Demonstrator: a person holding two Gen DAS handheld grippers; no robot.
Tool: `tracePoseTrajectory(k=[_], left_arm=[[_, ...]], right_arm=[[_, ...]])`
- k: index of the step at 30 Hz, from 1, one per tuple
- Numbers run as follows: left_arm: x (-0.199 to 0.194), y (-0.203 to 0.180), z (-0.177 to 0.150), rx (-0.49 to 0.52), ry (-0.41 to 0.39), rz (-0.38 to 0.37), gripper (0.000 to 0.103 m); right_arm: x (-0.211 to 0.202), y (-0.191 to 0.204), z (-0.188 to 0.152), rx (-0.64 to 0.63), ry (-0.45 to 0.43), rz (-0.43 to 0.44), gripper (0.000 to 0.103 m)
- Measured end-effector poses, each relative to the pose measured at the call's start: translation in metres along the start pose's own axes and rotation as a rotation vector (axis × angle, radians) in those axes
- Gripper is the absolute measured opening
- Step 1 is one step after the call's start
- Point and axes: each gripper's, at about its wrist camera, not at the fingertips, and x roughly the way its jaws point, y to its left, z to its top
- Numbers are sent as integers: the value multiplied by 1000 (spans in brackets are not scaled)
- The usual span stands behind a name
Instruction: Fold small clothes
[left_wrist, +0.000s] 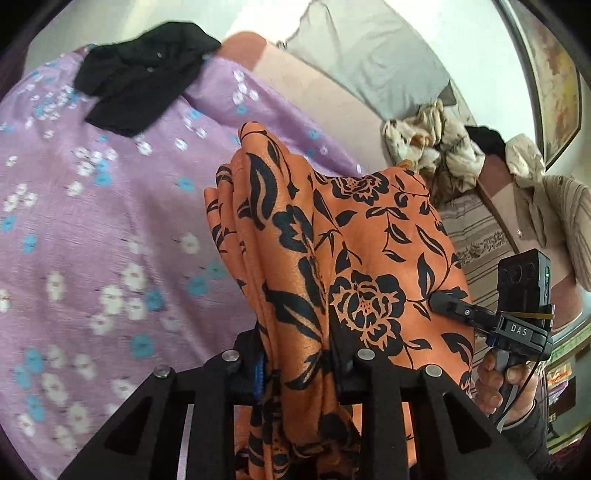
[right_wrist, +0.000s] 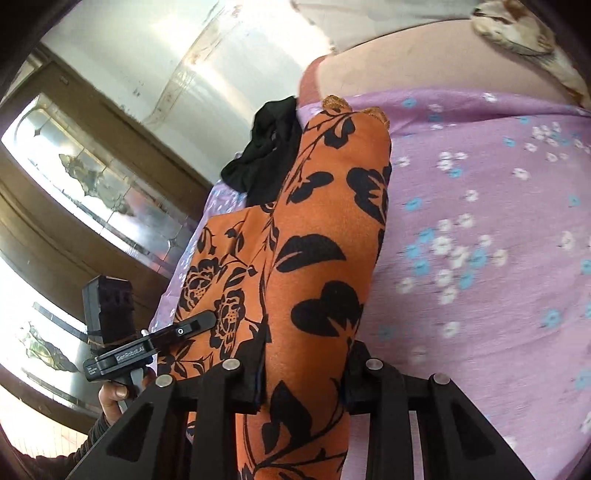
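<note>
An orange cloth with black flowers (left_wrist: 332, 240) hangs bunched between both grippers, held up above a purple flowered sheet (left_wrist: 92, 221). My left gripper (left_wrist: 295, 354) is shut on one end of the cloth, which spills over its fingers. My right gripper (right_wrist: 306, 369) is shut on the other end (right_wrist: 314, 240). The right gripper also shows in the left wrist view (left_wrist: 443, 301) pinching the cloth's edge, and the left gripper shows in the right wrist view (right_wrist: 207, 319) pinching it too.
A black garment (left_wrist: 140, 74) lies crumpled on the far part of the purple sheet, also seen in the right wrist view (right_wrist: 269, 147). A grey pillow (left_wrist: 369, 62) and a heap of beige clothes (left_wrist: 436, 147) lie beyond. A wooden cabinet with glass panes (right_wrist: 92, 177) stands at the left.
</note>
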Motion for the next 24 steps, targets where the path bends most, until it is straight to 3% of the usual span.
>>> tracePoseTrajectory(k=[2,4,6,7,8,9,13,16,20,23,24], left_arm=[[29,-1,-2,2,45,23,32],[64,10,-8,-23,130,94,34],[88,24,-15,-46,212,156,53],[85,29,-17,-70,193,126,54],[76,29,-15,-73,174,133,57],[65,27,-13,-58,147,164,60],[24,17,-15,10,62,190,60],[2,3,-23,65,18,193,60],[3,-12,-37,151,-5,218,67],[38,-9,-43,159,75,367,68],[44,-6,-46,145,108,397,68]], right_arm=[[7,-23,-5,42,9,-9,32],[20,-53,-17,113,65,-85,35],[35,-77,-34,178,103,-181,41],[35,-84,-41,208,88,-205,53],[29,-85,-45,222,56,-193,56],[20,-80,-46,218,20,-185,56],[-5,-46,-40,113,-79,-286,56],[-18,-10,-38,46,-132,-236,56],[6,18,-41,-19,-73,-135,66],[46,-3,-46,32,55,-242,66],[48,-4,-47,33,58,-264,66]])
